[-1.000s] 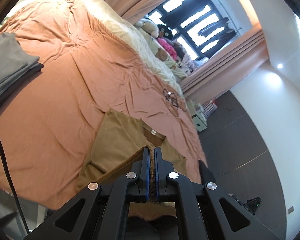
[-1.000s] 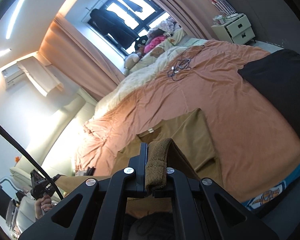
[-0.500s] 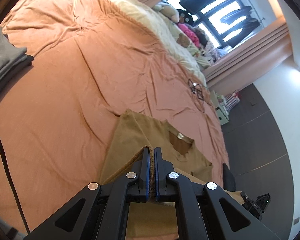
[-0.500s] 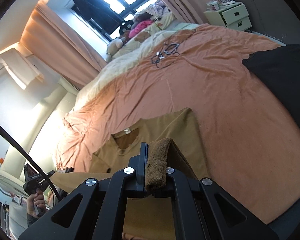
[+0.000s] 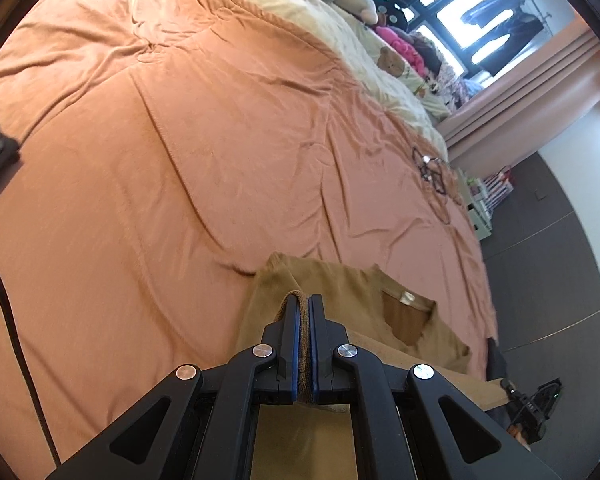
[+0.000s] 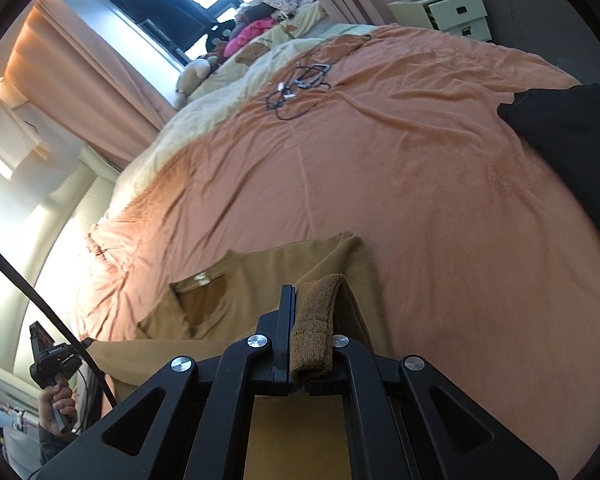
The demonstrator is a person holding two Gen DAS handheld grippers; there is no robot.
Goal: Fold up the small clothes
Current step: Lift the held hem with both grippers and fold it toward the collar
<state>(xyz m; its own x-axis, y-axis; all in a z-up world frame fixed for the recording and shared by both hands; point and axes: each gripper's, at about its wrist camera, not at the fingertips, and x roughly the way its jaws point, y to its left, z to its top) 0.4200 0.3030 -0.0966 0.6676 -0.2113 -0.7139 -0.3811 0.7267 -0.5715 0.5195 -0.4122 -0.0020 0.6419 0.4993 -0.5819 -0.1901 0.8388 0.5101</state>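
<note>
Sweater (image 5: 340,300), tan knit, lies on orange bedspread (image 5: 180,140) just ahead of both sets of jaws, neckline with label facing up. Left gripper (image 5: 304,304) clamped tight on a thin fold of the sweater's edge; fabric runs back under the jaws toward the camera. Right gripper (image 6: 312,300) also clamped, a thick ribbed cuff or hem bunched between its fingers and sticking out past the tips. Black garment (image 6: 572,132) well off to the right of the right jaws. Tangle of cables (image 6: 300,84) far ahead, near cream pillows. Person's hand (image 6: 56,404) grips the other handle, low left of right jaws.
</note>
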